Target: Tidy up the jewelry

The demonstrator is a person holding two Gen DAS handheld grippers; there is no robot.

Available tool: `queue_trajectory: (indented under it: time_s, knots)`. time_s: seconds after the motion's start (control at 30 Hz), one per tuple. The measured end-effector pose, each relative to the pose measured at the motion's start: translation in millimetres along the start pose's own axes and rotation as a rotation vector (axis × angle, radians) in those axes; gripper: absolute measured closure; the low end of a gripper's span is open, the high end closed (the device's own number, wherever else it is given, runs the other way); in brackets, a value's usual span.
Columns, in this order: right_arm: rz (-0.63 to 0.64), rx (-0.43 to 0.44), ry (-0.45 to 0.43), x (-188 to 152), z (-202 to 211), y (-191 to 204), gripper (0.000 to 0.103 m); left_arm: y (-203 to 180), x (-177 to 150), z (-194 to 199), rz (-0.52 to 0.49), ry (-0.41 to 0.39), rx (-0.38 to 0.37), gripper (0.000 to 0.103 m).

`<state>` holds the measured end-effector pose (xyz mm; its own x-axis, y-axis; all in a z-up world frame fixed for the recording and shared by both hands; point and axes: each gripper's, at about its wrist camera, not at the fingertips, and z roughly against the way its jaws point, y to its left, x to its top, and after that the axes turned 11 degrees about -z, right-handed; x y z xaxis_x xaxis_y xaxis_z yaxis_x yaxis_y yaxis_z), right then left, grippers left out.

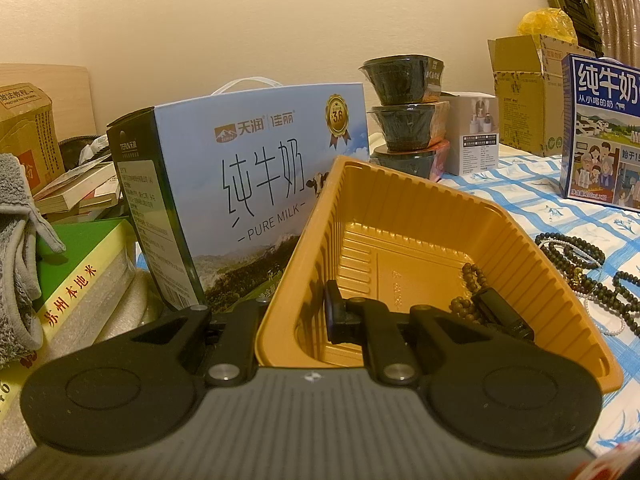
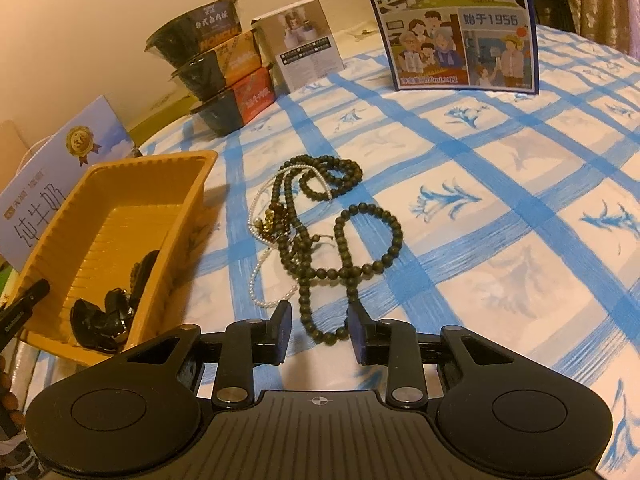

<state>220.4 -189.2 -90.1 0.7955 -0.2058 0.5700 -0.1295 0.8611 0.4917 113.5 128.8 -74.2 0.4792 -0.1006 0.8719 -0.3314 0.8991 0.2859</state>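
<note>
**Left tongs clamped on the tray wall; right tongs parted over loose beads**

The left tongs (image 1: 298,320) grip the near wall of the orange ribbed plastic tray (image 1: 404,208), one finger inside the tray and the other outside, the jaws narrow on the wall. A strand of brown wooden beads (image 1: 466,300) lies in the tray's right corner, beside a black clip-like object that cannot be identified. The tray is tilted against the pale blue "PURE MILK" carton (image 1: 256,176).

The right tongs (image 2: 320,328) stand partly open above the blue-and-white checked cloth (image 2: 500,200) that covers the desk; no pad presses on anything. The lower loop of the dark green bead necklaces (image 2: 348,236) lies between the two fingers. A thin white pearl strand (image 2: 260,280) and a small gold charm (image 2: 266,224) are tangled with these necklaces, just right of the tray. Three stacked black food bowls (image 2: 212,76) and a dark blue illustrated milk box (image 2: 460,40) stand farther back.
</note>
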Motion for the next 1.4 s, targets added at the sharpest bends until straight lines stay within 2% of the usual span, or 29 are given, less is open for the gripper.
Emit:
queue_trajectory:
  time_s: [0.27, 0.57, 1.0, 1.13, 1.37, 1.4]
  knots:
    - [0.094, 0.017, -0.028, 19.9, -14.5, 6.1, 0.071, -0.1, 0.1, 0.0, 0.0, 0.0, 0.0, 0.091]
    - [0.173, 0.078, -0.04, 39.4, -54.9, 40.6, 0.071, -0.1, -0.1, 0.0, 0.0, 0.0, -0.001, 0.091]
    - [0.14, 0.038, -0.028, 46.8, -105.9, 50.3, 0.073, -0.1, -0.1, 0.1, 0.0, 0.001, 0.0, 0.091]
    - [0.137, 0.039, -0.028, 47.5, -110.5, 48.4, 0.096, -0.1, 0.0, 0.1, -0.001, 0.001, 0.0, 0.091]
    - [0.072, 0.093, -0.05, 51.7, -93.8, 36.8, 0.098, -0.6, -0.8, -0.1, -0.002, 0.001, -0.001, 0.091]
    - [0.047, 0.107, -0.053, 54.3, -88.6, 32.9, 0.102, -0.5, -0.7, -0.1, -0.002, 0.001, -0.001, 0.091]
